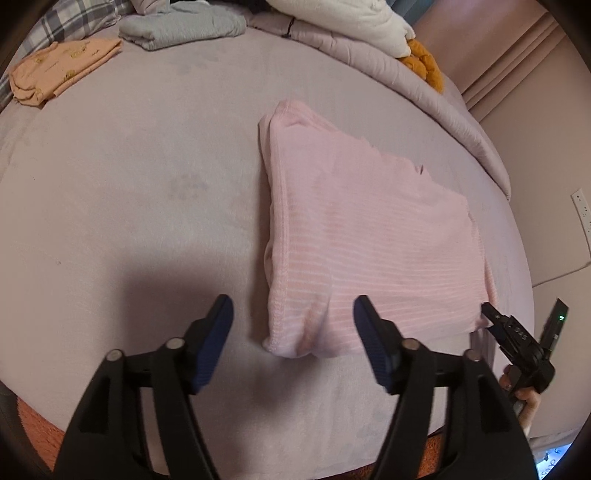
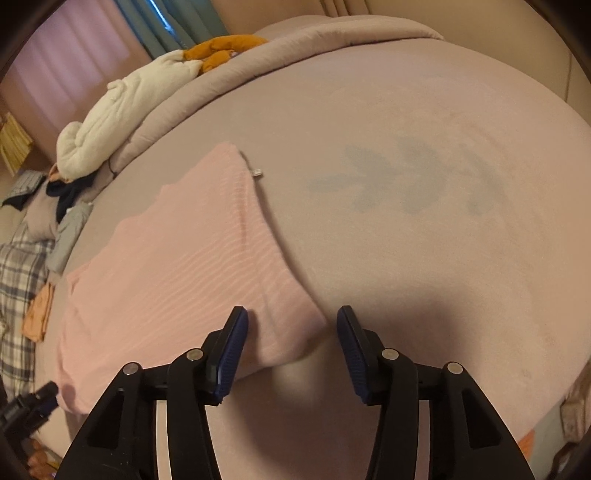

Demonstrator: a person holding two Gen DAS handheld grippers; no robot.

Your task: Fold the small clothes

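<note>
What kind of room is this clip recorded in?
Most likely a bedroom. The work surface is a bed with a rolled-back quilt, curtains hang behind it, and folded clothes sit beside the pink garment.

A pale pink ribbed garment (image 1: 369, 236) lies folded into a flat, roughly rectangular stack on the lilac bedsheet (image 1: 129, 184), near its front edge.

Mauve bed (image 1: 129, 177), folded pink garment (image 1: 369, 229), peach garment (image 1: 62, 66), grey garment (image 1: 184, 26)
</note>
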